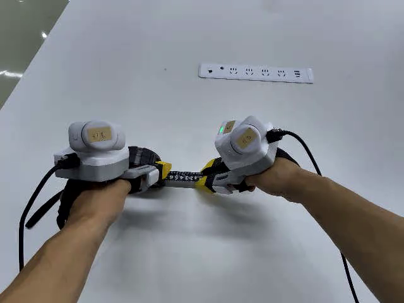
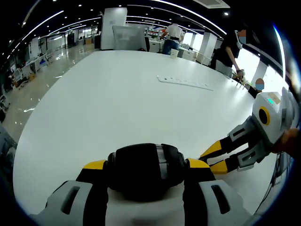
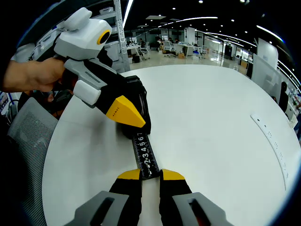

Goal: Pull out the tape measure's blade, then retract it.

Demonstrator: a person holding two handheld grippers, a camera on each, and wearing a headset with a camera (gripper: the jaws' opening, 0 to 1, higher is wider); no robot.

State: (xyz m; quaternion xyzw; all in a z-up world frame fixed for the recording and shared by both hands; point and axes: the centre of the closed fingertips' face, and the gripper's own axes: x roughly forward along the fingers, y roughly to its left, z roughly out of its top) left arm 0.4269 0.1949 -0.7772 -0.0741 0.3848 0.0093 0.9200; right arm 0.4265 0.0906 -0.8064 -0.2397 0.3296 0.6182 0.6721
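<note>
Gripping the tape measure [image 2: 143, 169] at lower centre, the left gripper [image 1: 154, 171] is clenched; the right gripper [image 3: 150, 176] pinches the blade [image 3: 145, 153], numerals legible in its own view. Open table [image 1: 189, 38] reaches the power strip [image 1: 255, 72], upper centre.

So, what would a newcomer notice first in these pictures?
Near the middle of the table, the left gripper clamps the black tape case, and the right gripper pinches the tip of its short drawn-out blade. Beyond them lies a white power strip.
</note>
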